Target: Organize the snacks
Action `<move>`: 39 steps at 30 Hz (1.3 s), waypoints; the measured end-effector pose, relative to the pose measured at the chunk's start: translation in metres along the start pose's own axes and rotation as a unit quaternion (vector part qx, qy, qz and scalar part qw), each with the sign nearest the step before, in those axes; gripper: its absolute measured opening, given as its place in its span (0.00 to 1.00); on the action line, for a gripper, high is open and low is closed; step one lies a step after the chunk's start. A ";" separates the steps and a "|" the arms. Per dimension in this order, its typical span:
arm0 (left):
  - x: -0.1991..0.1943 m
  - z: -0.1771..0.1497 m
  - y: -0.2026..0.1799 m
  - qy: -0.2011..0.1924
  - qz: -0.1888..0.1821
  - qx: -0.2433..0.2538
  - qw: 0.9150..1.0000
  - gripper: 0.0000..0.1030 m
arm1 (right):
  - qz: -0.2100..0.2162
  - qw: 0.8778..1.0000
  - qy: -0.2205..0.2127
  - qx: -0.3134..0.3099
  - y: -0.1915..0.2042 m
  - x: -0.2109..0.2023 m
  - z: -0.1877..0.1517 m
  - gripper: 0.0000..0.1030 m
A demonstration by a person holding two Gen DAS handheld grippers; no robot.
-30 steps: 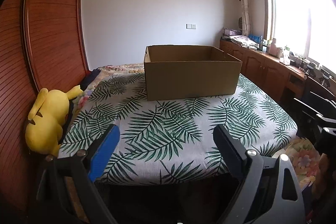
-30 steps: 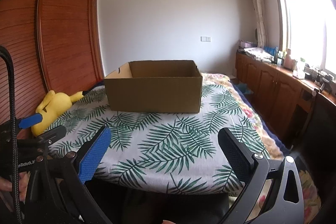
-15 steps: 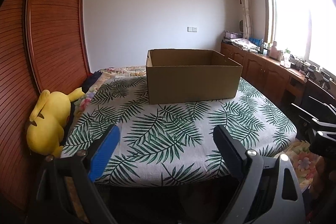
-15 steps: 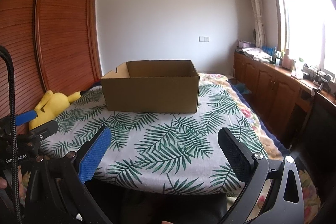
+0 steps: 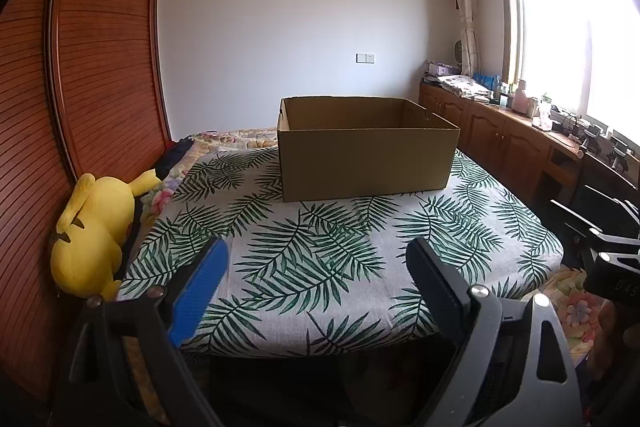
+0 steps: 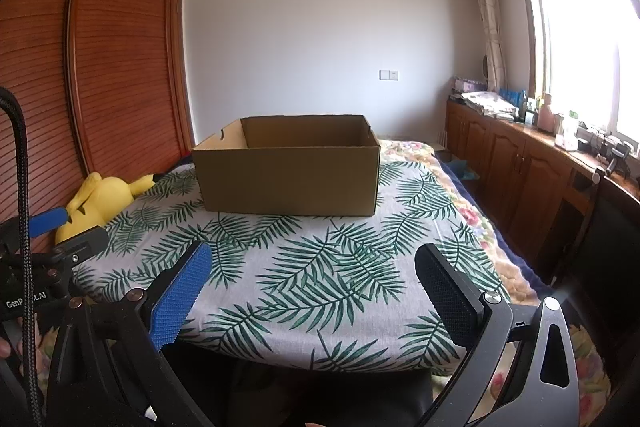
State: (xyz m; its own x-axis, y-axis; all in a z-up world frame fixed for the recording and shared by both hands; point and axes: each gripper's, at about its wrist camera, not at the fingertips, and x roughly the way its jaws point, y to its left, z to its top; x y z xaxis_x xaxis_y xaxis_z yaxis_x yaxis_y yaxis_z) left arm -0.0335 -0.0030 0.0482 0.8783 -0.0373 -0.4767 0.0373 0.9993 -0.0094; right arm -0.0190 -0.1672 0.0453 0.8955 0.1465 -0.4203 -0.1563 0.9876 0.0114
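Both tongs, left (image 5: 316, 267) and right (image 6: 312, 269), were wide open and empty, the box (image 5: 366, 155) dead ahead across the bed, long side facing, no snacks visible.

Box (image 5: 366, 163): matt brown cardboard, plain. Cover (image 5: 320, 247): cloth, leaf print, matt. Toy (image 5: 94, 227): yellow plush. Wardrobe (image 5: 80, 67): slatted wood, slight sheen. Right gripper (image 6: 314, 291): pads (image 6: 180, 301) textured, probably rubber; frame matt black plastic, metal screws.
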 end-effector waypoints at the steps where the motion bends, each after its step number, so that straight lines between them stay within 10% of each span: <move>1: 0.000 0.000 0.000 0.000 0.000 0.000 1.000 0.89 | 0.000 1.000 0.000 0.000 0.000 0.000 0.000 1.00; 39: -0.006 0.003 0.004 -0.010 -0.002 0.002 1.000 0.89 | 0.002 1.000 -0.004 -0.001 0.001 -0.003 0.002 1.00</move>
State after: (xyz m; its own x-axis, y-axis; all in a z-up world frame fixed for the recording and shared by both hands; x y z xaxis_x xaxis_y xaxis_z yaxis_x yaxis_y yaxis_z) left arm -0.0370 0.0010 0.0534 0.8875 -0.0412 -0.4589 0.0428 0.9991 -0.0070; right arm -0.0208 -0.1670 0.0481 0.8978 0.1514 -0.4136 -0.1615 0.9868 0.0107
